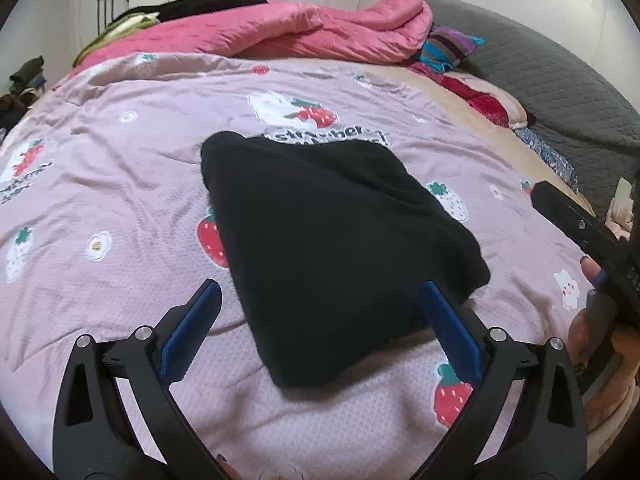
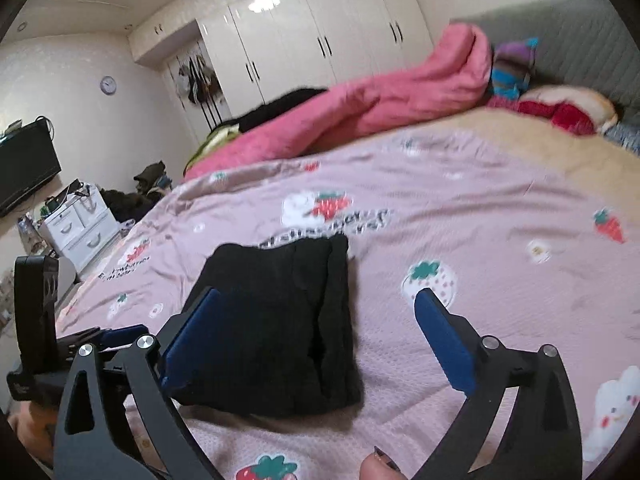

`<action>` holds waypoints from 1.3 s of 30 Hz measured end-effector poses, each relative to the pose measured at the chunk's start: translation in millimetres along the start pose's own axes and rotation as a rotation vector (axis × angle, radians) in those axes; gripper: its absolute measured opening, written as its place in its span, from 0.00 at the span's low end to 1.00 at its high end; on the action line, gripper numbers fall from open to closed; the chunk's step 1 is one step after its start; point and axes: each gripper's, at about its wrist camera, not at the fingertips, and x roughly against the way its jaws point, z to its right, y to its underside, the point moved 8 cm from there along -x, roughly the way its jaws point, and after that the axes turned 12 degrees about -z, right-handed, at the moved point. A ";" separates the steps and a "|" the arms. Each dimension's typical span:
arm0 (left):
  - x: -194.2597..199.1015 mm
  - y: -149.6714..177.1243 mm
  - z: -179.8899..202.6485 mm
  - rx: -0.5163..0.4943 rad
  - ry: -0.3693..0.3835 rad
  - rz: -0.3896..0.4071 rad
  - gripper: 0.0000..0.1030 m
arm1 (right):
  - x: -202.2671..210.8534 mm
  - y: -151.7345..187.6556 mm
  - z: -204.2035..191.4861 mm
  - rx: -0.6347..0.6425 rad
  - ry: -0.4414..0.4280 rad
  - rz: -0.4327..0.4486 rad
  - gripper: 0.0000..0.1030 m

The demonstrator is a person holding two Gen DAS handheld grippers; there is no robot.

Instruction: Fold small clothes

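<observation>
Black garment (image 1: pixel 332 236) lies folded on the strawberry quilt (image 1: pixel 120 168). Left tongs (image 1: pixel 320 308) and right tongs (image 2: pixel 316 312) both wide, empty. I'd lift clear, avoid snagging edges.

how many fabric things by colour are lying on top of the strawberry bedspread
black folded garment: 1
pink quilt: 1
striped cloth: 1
red cloth: 1
total: 4

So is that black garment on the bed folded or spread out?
Folded: the black garment lies as a compact block on the pink bedspread, with stacked layers showing along its edge.
</observation>
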 end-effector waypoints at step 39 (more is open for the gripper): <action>83.3 104.3 -12.9 0.033 -0.029 0.209 0.91 | 59.2 109.2 -50.7 0.169 0.106 0.061 0.96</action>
